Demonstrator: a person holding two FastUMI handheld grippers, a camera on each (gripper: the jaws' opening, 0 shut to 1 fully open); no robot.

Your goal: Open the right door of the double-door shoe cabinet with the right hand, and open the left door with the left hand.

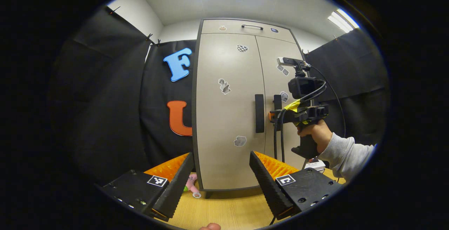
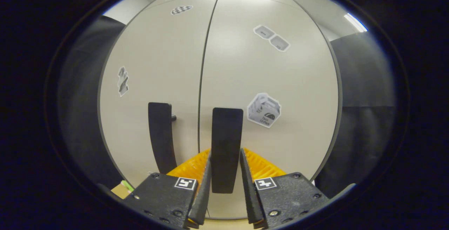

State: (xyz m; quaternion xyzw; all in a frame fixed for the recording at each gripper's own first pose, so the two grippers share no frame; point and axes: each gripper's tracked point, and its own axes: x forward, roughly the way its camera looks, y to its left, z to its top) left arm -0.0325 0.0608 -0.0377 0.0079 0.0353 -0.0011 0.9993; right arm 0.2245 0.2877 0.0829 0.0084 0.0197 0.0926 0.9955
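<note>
A: How far along are we with the shoe cabinet (image 1: 228,117)?

B: Barely begun, I'd say. Both doors sit flush and closed, the seam between them a thin unbroken line. Nothing has swung out yet

A: Where is the right tool (image 2: 225,184)?

B: Right at the cabinet front. In the right gripper view the right door's handle (image 2: 227,145) stands upright between its two fingers, which sit close on either side of the handle's lower end. I cannot tell whether they truly press on it or only flank it, so I won't call it a grip. In the left gripper view a hand (image 1: 315,133) in a pale sleeve holds that tool against the same handle

A: And the left tool (image 1: 221,177)?

B: Well back from the cabinet, fingers spread wide with nothing between them. It faces the left door (image 1: 228,110), whose handle (image 1: 259,113) sits just beside the centre seam, untouched

A: So what remains?

B: Everything, by my reading. The right door (image 2: 270,100) needs a firm hold on its handle and a pull outward; then the left tool must travel in to the other handle and do the same. The cabinet stands on a wooden surface (image 1: 228,210), with a small pink object (image 1: 192,185) lying at its foot
</note>
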